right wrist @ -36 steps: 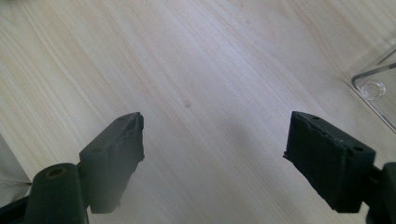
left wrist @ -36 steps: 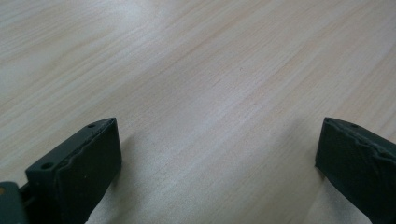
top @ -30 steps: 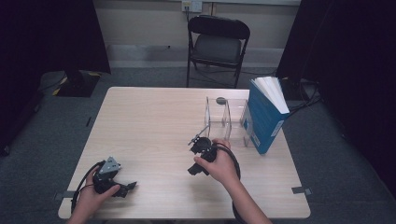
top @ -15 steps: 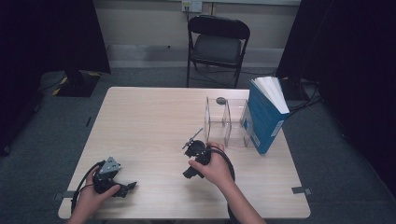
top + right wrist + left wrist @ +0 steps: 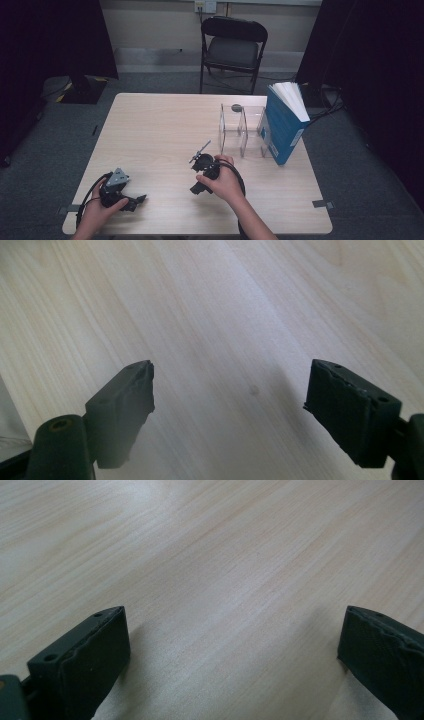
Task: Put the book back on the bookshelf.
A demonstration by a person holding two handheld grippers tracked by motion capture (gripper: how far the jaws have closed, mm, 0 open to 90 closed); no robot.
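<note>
Looking down from the high view, you stand at a pale wood-grain rectangular counter [image 5: 165, 130], forearms coming in from the bottom edge. Your left hand [image 5: 100, 212] grips the black left hand-held gripper [image 5: 141, 199] w/ a grey three-cornered plate on top, resting on the counter near the front left corner, its black cable looped beside it. In the left gripper view, the jaws are spread wide apart, released, w/ nothing but bare counter [image 5: 225, 570] between them.

Your right hand [image 5: 225, 182] holds the black right hand-held gripper [image 5: 196, 189] near the counter's middle front, well apart from the left one. Its jaws point toward your side & the left. In the right gripper view, its jaws also stand wide apart, released, over bare wood grain [image 5: 220, 340]; nothing is between them.

Nearest thing to the right gripper: a clear acrylic divider rack [image 5: 240, 130] w/ upright see-through panels, standing on the counter's right half, farther back than your right hand & not touched by it. A thick blue-covered book w/ white pages [image 5: 282, 122] stands upright just beside the rack's right side, near the counter's right edge. A small dark round disc [image 5: 236, 107] lies on the counter just behind the rack.

Beyond the counter's far edge, a black folding metal chair [image 5: 232, 47] faces you on grey carpet.
</note>
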